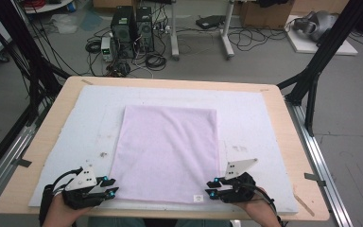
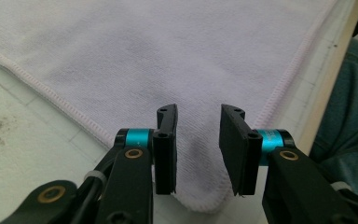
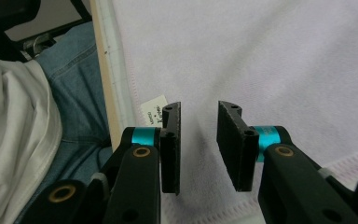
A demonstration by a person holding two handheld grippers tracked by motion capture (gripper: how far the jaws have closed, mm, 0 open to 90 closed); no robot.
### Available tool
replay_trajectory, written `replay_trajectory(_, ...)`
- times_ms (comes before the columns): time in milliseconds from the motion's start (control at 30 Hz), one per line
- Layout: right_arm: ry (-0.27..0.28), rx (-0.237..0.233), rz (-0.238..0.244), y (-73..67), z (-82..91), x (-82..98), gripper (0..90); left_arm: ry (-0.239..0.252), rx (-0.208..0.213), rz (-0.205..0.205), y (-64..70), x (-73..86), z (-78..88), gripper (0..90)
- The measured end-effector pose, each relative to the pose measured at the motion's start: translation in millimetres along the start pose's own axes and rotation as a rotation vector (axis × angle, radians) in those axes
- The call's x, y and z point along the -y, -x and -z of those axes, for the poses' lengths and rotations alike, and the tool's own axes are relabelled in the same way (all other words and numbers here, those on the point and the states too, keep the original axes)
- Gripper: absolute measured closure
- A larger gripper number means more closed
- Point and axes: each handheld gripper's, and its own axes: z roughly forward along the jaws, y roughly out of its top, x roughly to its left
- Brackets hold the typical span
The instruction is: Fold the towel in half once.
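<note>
- The towel (image 1: 168, 153) lies flat and spread on the white mat (image 1: 66, 137) that covers the desk (image 1: 293, 142), with its near edge close to you.
- It looks light, soft and limp, so I judge it will sag and fold as soon as you lift it; it will not keep any shape.
- Your left gripper (image 1: 112, 185) is at the near left corner, with jaws apart; the corner lies between them but the pads do not press it.
- Your right gripper (image 1: 211, 187) is at the near right corner, also with jaws apart, over the hem beside the small label (image 3: 154, 111).
- Take hold at these two corners, on the stitched hem (image 2: 270, 98), where the cloth is thicker and should slip less.
- Close fully, because thin fabric can escape a loose grip.
</note>
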Motion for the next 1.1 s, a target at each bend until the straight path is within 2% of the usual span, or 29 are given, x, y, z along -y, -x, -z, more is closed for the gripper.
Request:
replay_trajectory(233, 0.02, 0.009, -0.011, 7.3, -8.7, 1.5, 66.4, 0.004, 0.001, 0.009, -4.6, 0.8, -7.5, 66.7)
replay_trajectory(500, 0.05, 0.062, -0.038, 23.4, -10.7, -12.1, 56.0, 0.035, 0.006, 0.04, -18.7, -15.6, -15.6, 54.8)
replay_trajectory(600, 0.054, 0.082, -0.038, 29.8, -12.7, -17.8, 51.9, 0.036, -0.003, 0.057, -25.3, -19.4, -18.2, 51.2)
replay_trajectory(733, 0.058, 0.094, -0.061, 38.8, -14.1, -22.7, 46.0, 0.04, -0.029, 0.087, -37.6, -24.6, -19.6, 45.9)
replay_trajectory(867, 0.066, 0.136, -0.084, 50.4, -13.8, -28.7, 41.2, 0.06, -0.04, 0.116, -46.3, -29.8, -19.6, 41.5)
replay_trajectory(1100, 0.081, 0.178, -0.083, 67.1, -8.1, -48.5, 35.5, 0.079, -0.077, 0.156, -62.9, -40.9, -17.9, 37.2)
